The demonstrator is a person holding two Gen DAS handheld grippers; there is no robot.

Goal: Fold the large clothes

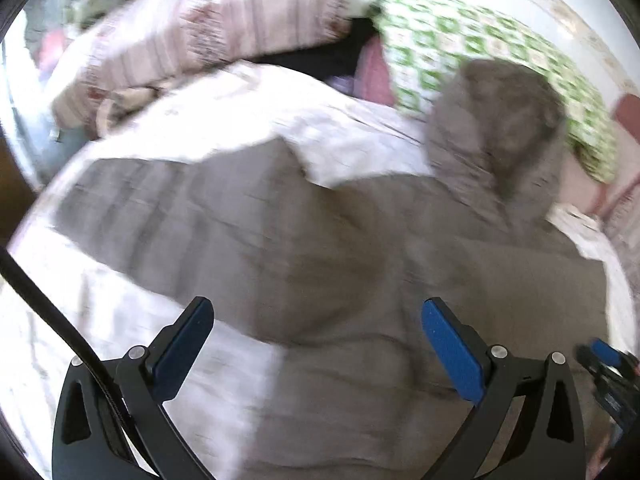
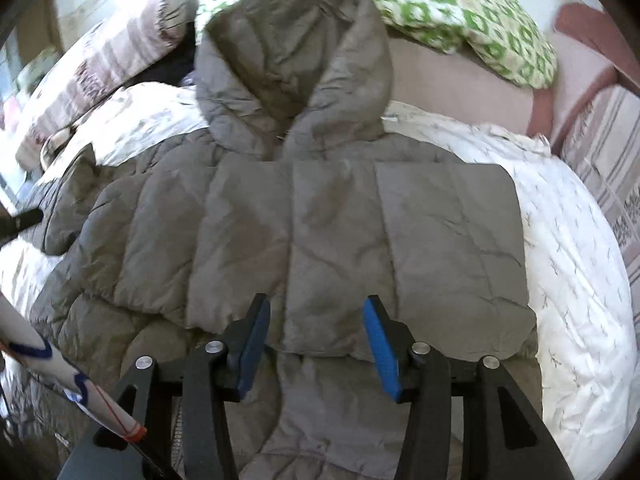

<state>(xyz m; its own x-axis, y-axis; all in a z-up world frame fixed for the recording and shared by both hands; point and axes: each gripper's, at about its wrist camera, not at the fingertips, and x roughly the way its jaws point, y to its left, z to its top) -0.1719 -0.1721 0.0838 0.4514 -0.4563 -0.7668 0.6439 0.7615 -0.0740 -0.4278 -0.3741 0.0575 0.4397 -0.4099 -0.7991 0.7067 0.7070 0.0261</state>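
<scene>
In my left wrist view, blurred, the left gripper (image 1: pixel 316 320) stands wide and empty above the grey hooded jacket (image 1: pixel 320 240) on the white bedcover (image 1: pixel 132 312). In my right wrist view, the right gripper (image 2: pixel 316 320) is half spread over the jacket's hem, gripping nothing.

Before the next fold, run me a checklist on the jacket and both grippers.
1. Left hand-held gripper open and empty: ok.
2. Right hand-held gripper free of the jacket: ok, pads apart, no fabric pinched.
3. Right side folded in: ok, a flat panel lies across the front.
4. Left sleeve folded in: not ok, it sticks out, crumpled.
5. Hood flat: not ok, it lies puffed open towards the pillow.
6. Hem: cannot tell, out of view.
</scene>
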